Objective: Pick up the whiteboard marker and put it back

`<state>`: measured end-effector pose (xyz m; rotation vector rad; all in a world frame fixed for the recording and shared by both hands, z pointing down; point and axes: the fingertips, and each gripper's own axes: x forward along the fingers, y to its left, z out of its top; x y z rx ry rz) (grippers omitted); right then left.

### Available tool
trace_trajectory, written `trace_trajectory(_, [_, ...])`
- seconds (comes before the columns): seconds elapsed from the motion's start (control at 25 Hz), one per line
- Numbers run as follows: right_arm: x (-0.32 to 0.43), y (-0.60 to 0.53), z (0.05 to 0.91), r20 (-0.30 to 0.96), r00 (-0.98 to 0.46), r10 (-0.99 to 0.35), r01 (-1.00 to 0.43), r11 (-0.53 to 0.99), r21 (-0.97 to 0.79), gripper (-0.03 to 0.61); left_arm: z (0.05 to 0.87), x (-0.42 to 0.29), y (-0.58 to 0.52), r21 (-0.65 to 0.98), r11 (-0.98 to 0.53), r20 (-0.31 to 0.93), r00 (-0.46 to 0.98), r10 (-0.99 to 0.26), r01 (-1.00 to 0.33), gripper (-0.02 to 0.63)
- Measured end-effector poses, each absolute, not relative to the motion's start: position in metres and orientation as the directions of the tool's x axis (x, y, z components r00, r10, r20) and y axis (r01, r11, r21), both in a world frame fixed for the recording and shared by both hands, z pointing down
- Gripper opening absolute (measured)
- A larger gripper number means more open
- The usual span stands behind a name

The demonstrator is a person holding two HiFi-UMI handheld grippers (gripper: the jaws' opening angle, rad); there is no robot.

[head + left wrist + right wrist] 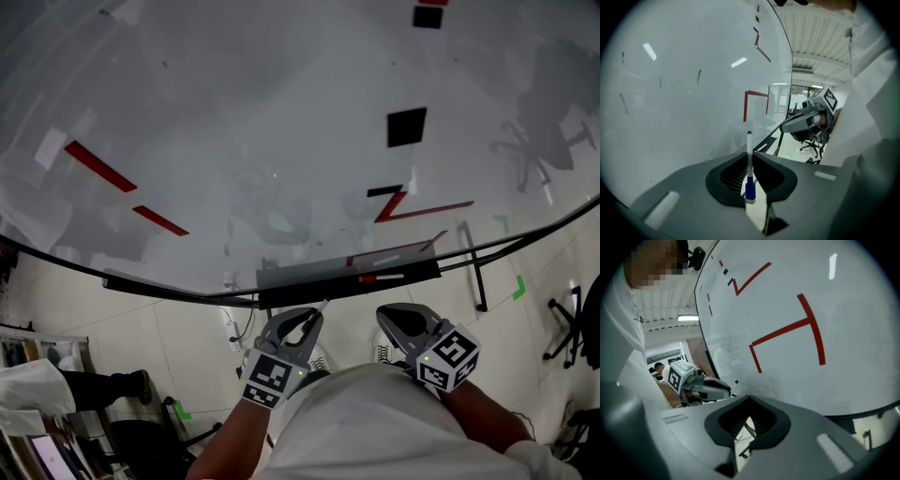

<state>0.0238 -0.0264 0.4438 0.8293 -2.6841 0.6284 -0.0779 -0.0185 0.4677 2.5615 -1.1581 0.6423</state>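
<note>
A whiteboard marker with a white barrel and blue ends stands upright between the jaws of my left gripper, which is shut on it. In the head view the marker shows as a thin white stick poking out of the left gripper, just below the whiteboard's tray. My right gripper hovers beside it to the right, under the tray. Its jaws meet at the tips with nothing between them. The right gripper view also catches the left gripper and the marker's blue tip.
The whiteboard fills the view ahead, with red lines and black squares on it. A red-capped marker lies in the tray. A stand leg and an office chair are on the floor at right.
</note>
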Motion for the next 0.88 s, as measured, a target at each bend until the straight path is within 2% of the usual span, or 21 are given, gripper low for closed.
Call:
trace_trajectory(0.12, [0.025, -0.026, 0.445, 0.368, -0.8, -0.473, -0.588, 0.739, -0.328, 0.002, 0.479, -0.082, -0.021, -0.033, -0.667, 0.546, 0.546, -0.636, -0.744, 0.057])
trace_trajectory(0.36, [0.024, -0.025, 0.444, 0.371, -0.803, -0.467, -0.582, 0.75, -0.316, 0.002, 0.494, -0.09, -0.027, -0.062, -0.672, 0.615, 0.501, -0.608, -0.738, 0.057])
trace_trajectory(0.88, [0.025, -0.021, 0.446, 0.369, -0.803, -0.468, -0.584, 0.744, -0.326, 0.002, 0.512, -0.084, -0.028, -0.311, -0.776, 0.718, 0.399, -0.57, -0.549, 0.056])
